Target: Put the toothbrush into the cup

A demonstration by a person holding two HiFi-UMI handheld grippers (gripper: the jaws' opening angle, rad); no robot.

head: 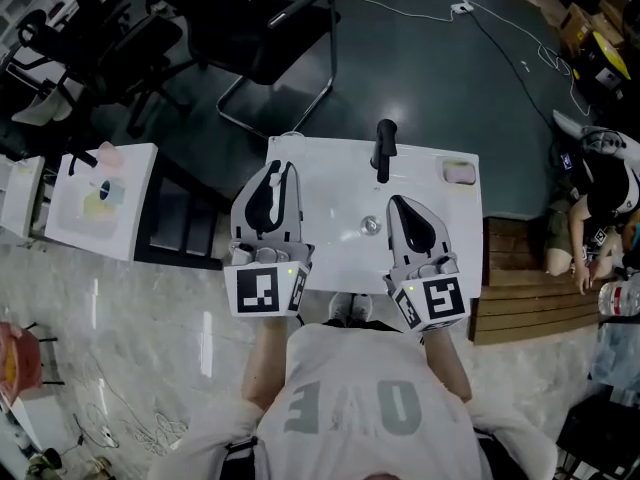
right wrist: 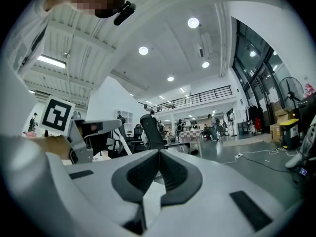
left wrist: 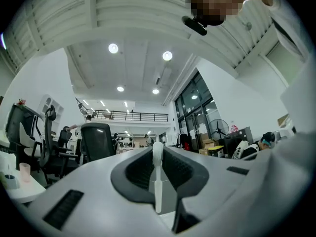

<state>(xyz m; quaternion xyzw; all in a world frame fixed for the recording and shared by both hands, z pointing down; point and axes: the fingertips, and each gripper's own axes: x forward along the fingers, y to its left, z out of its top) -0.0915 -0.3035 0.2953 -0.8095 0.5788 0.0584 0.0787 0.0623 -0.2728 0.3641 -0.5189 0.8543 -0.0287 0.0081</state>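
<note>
White table (head: 330, 173): left tongs (left wrist: 157, 149) clamped on toothbrush (left wrist: 157, 189); right tongs (right wrist: 159, 153) closed, empty.

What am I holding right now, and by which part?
Left tool clamps a white toothbrush along its neck; right tool holds nothing.

Left hand-held gripper (head: 277, 171) clamped on toothbrush (left wrist: 157, 174), right hand-held gripper (head: 396, 202) closed (side by side)

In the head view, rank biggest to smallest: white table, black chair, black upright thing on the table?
1. white table, narrowly; the black chair looks nearly alike and lies farther off, so unsure.
2. black upright thing, clearly smallest.
</note>
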